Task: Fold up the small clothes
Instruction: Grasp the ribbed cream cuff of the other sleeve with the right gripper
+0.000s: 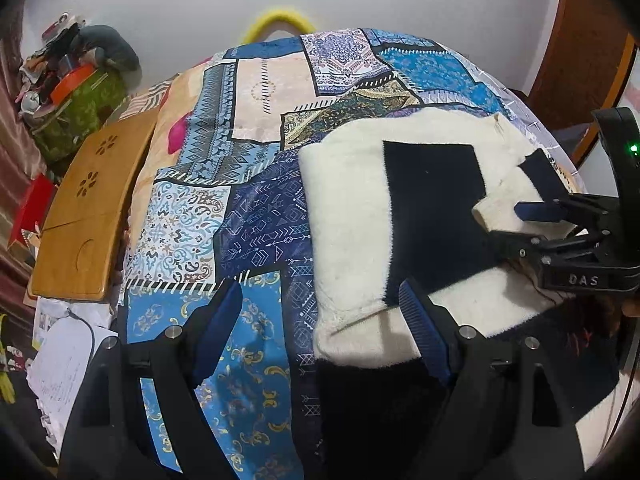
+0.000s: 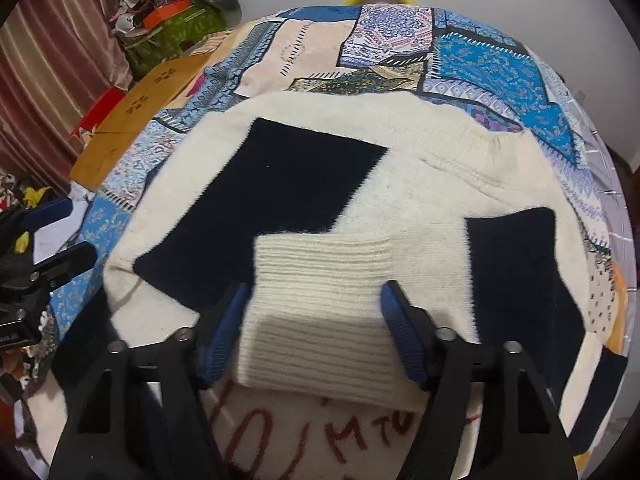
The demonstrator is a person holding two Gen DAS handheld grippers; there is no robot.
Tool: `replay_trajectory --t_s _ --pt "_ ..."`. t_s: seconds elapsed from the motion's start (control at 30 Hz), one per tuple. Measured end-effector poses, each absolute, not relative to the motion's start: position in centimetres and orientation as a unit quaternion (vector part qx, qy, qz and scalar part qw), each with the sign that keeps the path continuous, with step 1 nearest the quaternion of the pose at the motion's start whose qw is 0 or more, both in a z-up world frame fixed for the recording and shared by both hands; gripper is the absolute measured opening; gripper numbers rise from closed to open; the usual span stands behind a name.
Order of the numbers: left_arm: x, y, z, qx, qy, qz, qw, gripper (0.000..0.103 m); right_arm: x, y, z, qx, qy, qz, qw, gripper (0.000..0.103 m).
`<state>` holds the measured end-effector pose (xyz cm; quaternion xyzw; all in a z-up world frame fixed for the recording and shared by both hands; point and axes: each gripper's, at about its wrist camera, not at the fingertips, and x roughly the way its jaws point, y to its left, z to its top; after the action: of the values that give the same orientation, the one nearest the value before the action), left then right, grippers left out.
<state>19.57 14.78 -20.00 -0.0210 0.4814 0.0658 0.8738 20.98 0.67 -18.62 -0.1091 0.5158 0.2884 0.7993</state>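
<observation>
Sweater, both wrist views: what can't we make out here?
- Red lettering on the sweater, right wrist view: partly covered by the ribbed cuff and the right gripper; unreadable.
- Sweater's near hem, both views: cut off by the frame and the gripper bodies.
- Right gripper's grip on the cuff: contact unclear.
- Left gripper: jaws apart, holding nothing.

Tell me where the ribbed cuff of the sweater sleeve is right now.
In the right wrist view the ribbed cuff sits centre-low between the right gripper fingers, folded over the cream and navy sweater on the patchwork bedspread.
</observation>
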Motion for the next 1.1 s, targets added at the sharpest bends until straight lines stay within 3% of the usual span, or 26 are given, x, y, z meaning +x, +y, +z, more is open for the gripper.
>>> replay_trajectory --t_s 0.07,0.13,0.2,0.4,0.83,1.1 --pt "19.6 14.6 -20.0 -0.022 0.483 0.066 0.873 0.080 21.0 0.6 -18.7 -0.114 0.514 0.289 0.800 0.054" --pt "19.5 14.4 -19.9 -0.021 0.483 0.066 0.873 0.080 21.0 0.5 -18.5 -0.126 0.505 0.275 0.808 0.032" --pt "19.3 14.3 -19.7 -0.017 0.482 0.066 0.874 0.080 21.2 0.3 -18.2 -0.140 0.497 0.264 0.815 0.018" --pt "18.8 13.8 -18.6 -0.009 0.474 0.065 0.878 0.081 21.7 -2.2 -16.5 -0.082 0.487 0.269 0.827 0.016" --pt "19.8 11.1 -18.5 0.024 0.481 0.055 0.875 0.081 21.6 -9.3 -8.4 -0.031 0.376 0.231 0.897 0.016" --pt "20.3 10.7 -19.2 0.026 0.502 0.058 0.863 0.081 22.4 -15.1 -7.4 0.018 0.367 0.186 0.911 0.016"
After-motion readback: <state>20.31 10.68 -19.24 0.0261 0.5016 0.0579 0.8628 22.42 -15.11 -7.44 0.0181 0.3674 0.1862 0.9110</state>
